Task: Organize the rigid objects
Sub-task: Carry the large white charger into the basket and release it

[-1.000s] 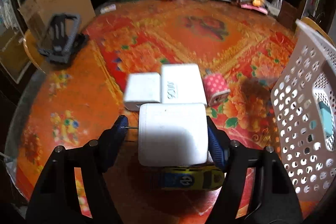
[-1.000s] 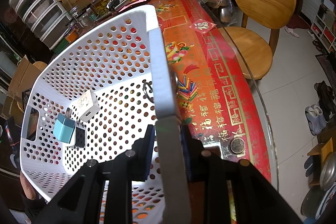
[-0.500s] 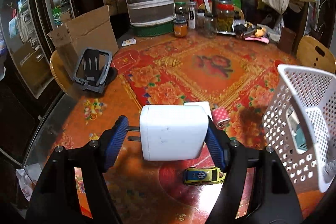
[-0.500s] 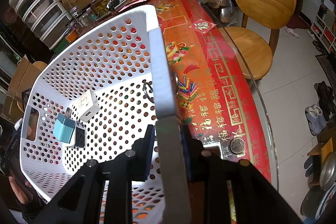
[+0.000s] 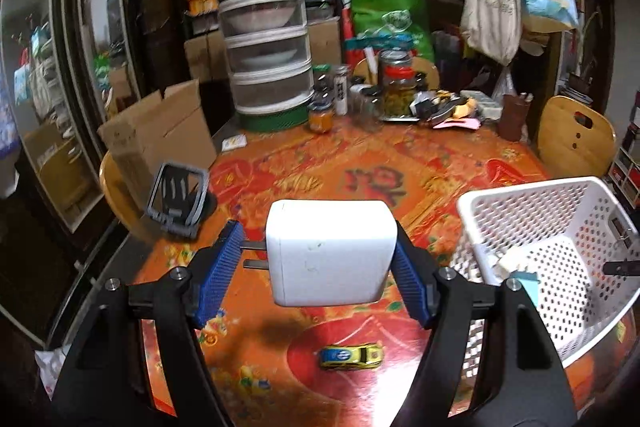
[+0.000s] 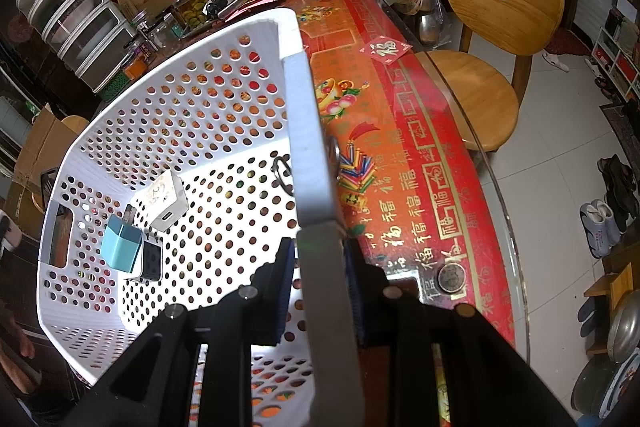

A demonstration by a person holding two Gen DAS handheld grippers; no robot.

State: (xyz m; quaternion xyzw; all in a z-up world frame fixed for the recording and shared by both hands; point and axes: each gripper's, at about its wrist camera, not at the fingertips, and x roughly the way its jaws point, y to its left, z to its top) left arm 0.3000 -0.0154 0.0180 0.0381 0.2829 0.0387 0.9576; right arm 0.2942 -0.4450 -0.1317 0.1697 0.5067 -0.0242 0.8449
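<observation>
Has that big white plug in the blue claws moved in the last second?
Yes. The white charger, held in the left gripper, has risen: the yellow toy car on the table sat right beneath it, now well below.

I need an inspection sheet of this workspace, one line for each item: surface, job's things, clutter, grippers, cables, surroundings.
Surface: table under red floral cloth.
Job's things: white charger in left gripper; white basket holds white charger cube, blue charger, black charger; toy car on table.
Clutter: jars, black stand.
Grippers: left shut on white charger, above table; right gripper shut on basket rim.
Cables: nothing seen.
Surroundings: wooden chair, cardboard box, stacked containers.
</observation>
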